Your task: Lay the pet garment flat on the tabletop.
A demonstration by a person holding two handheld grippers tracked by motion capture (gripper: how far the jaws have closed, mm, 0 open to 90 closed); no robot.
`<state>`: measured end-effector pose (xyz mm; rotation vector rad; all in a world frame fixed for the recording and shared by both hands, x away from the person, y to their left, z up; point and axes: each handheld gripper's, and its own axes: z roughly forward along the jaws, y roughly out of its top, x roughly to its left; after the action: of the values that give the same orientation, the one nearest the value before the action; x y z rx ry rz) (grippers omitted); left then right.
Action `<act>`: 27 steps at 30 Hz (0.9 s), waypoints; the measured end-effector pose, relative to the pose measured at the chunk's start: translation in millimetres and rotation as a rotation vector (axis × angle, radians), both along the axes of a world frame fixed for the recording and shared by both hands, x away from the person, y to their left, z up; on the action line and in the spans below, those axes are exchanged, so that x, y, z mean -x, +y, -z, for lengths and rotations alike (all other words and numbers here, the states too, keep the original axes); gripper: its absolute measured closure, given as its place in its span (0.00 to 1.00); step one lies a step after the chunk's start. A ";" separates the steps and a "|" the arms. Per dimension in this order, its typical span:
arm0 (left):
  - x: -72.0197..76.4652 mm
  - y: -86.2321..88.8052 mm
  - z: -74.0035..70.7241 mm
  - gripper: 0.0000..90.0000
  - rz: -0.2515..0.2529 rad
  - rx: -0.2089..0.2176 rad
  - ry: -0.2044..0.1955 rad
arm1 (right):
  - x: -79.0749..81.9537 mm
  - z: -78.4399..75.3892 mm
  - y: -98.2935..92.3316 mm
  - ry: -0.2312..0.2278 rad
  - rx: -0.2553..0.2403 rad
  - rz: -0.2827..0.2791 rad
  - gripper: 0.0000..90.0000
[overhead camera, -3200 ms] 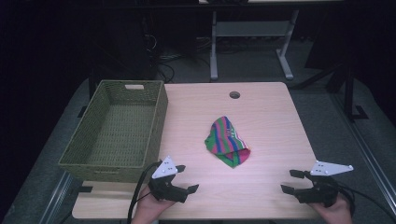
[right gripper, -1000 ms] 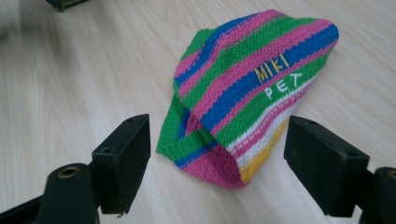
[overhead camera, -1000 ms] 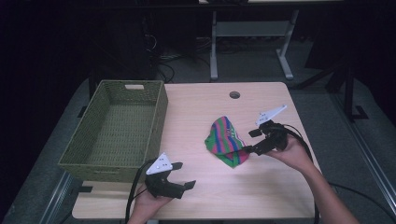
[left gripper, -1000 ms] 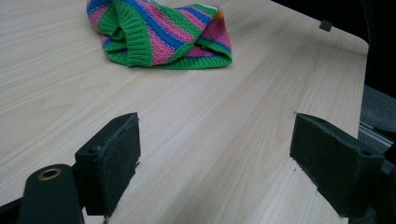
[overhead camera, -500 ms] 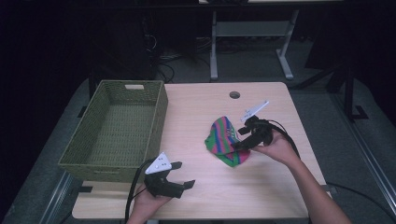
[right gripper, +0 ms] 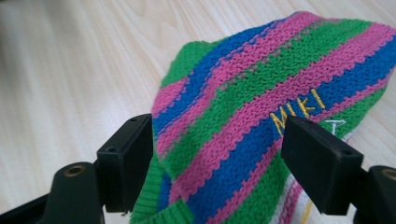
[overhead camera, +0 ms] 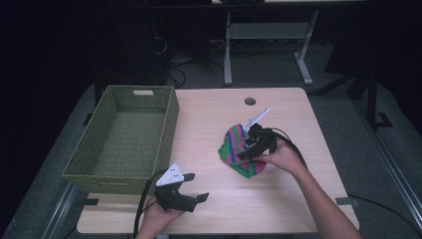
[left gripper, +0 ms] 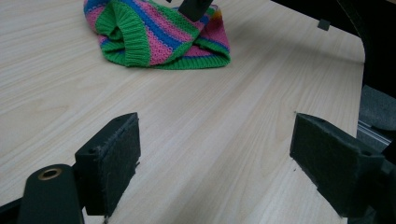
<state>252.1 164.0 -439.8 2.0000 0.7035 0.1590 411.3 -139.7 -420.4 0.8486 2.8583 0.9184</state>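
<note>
A knitted cap (overhead camera: 238,152) with green, pink and blue stripes lies crumpled on the wooden table, right of centre; it also appears as the cap (left gripper: 159,37) and, close up with yellow lettering, the cap (right gripper: 261,116). My right gripper (overhead camera: 247,148) is down over it, open, its jaws standing on either side of the knit fabric. My left gripper (overhead camera: 194,187) rests open near the table's front edge, left of centre, with only bare wood between its jaws (left gripper: 215,163).
A green woven basket (overhead camera: 74,167), with nothing inside, stands along the table's left side. A round cable hole (overhead camera: 250,101) sits near the far edge. Bare table (overhead camera: 298,199) lies at the front right. Desk legs and cables are on the floor beyond.
My right gripper has travelled from the front right corner up and left to the cap and now straddles it. The left gripper has barely shifted.
</note>
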 end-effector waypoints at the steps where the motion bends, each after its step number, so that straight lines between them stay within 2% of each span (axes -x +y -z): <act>1: 0.0 0.0 0.0 0.18 0.000 0.000 0.000 | 0.0 0.0 0.0 0.000 0.000 0.000 0.28; 14: -0.3 -1.0 0.8 0.18 0.008 -0.002 0.000 | -12.3 25.9 14.8 0.027 0.078 0.041 0.31; 17: 0.1 -1.6 1.0 0.18 0.007 -0.002 0.003 | -11.5 27.2 16.3 0.011 0.093 0.039 0.33; 18: 0.3 -1.8 1.0 0.18 0.008 0.000 0.003 | -10.5 27.7 17.3 -0.003 0.106 0.035 0.34; 19: 0.4 -2.0 1.0 0.18 0.008 0.001 0.004 | -6.6 28.4 20.8 -0.038 0.139 0.030 0.35; 21: 0.3 -2.4 0.9 0.18 0.013 -0.004 0.002 | -2.2 29.3 24.5 -0.063 0.159 0.034 0.35; 27: 0.6 -1.3 0.4 0.18 0.004 -0.003 0.001 | -0.9 28.9 24.6 -0.060 0.165 0.051 0.42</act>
<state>251.5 162.7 -440.2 2.0047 0.7005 0.1574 412.2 -115.2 -449.2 0.8569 2.7994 0.6793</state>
